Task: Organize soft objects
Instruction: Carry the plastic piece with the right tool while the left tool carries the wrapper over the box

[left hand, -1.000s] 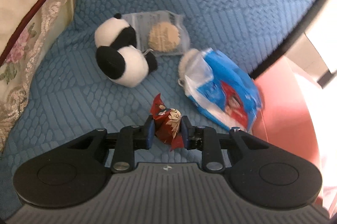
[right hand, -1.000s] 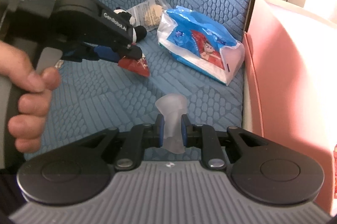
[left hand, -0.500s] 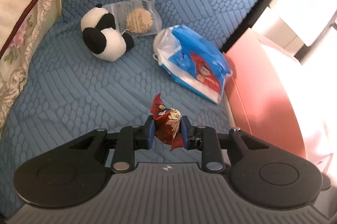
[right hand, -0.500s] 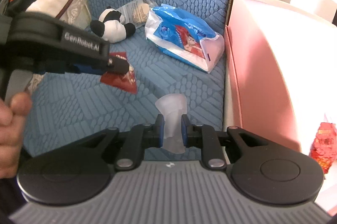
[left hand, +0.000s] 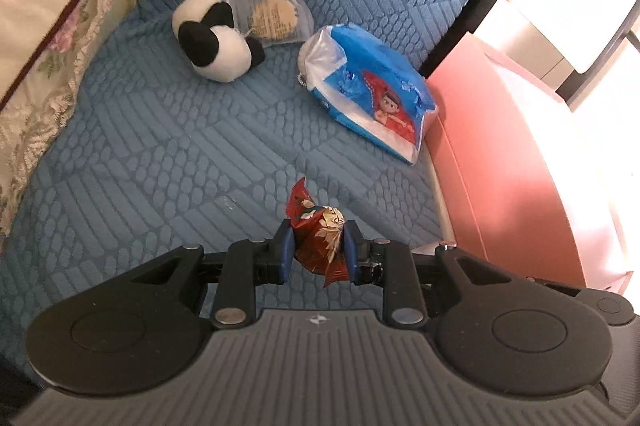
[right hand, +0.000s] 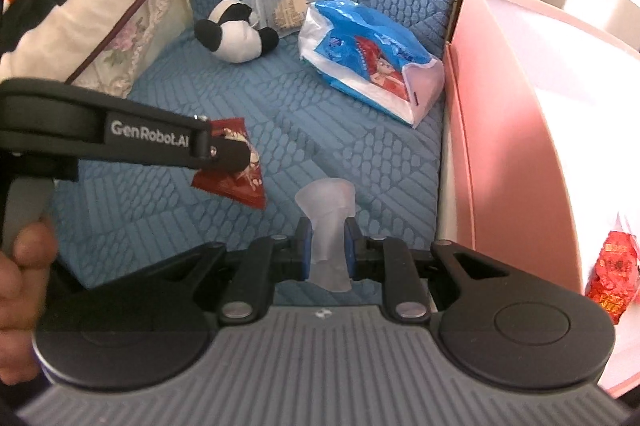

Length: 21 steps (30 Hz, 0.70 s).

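A red snack packet [left hand: 318,240] is being pinched by the left hand-held gripper [left hand: 316,246], a frosted plastic piece [right hand: 328,226] by the right hand-held gripper [right hand: 327,246], probably for deposit into the pink box [right hand: 500,114] at three o'clock.

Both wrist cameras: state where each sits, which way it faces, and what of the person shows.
Left wrist: on the left gripper, angled down at the blue cushion; its fingers clamp a red packet; no hand shows.
Right wrist: on the right gripper, angled down, clamping a frosted pouch; the left hand shows at left.
Shared: panda plush, blue bag, pink box, red packet.
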Motion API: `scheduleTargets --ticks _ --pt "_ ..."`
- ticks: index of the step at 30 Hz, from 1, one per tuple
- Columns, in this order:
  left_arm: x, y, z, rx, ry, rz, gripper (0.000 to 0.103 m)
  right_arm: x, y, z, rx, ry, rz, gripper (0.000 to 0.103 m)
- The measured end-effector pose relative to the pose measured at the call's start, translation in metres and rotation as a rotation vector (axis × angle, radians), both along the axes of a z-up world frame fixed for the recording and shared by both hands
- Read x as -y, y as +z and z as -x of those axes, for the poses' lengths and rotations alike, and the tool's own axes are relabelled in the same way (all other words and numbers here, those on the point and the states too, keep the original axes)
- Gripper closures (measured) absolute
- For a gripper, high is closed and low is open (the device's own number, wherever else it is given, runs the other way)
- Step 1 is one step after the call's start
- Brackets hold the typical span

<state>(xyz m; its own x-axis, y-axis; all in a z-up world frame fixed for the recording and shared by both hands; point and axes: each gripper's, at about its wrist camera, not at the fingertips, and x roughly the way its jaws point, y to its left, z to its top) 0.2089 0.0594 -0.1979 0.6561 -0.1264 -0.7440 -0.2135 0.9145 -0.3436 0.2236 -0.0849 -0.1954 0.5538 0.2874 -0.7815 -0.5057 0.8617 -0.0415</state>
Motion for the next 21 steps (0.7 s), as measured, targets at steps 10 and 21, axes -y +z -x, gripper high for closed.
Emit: scheduleTargets --ticks 10,21 --pt "-0.003 0.014 0.012 0.014 0.022 0.024 0.073 0.013 0.02 -0.005 0.03 -0.012 -0.025 0.083" --pt "0.019 0.047 0.022 0.06 -0.003 0.026 0.073 0.037 0.069 0.001 0.06 0.008 -0.087 0.083"
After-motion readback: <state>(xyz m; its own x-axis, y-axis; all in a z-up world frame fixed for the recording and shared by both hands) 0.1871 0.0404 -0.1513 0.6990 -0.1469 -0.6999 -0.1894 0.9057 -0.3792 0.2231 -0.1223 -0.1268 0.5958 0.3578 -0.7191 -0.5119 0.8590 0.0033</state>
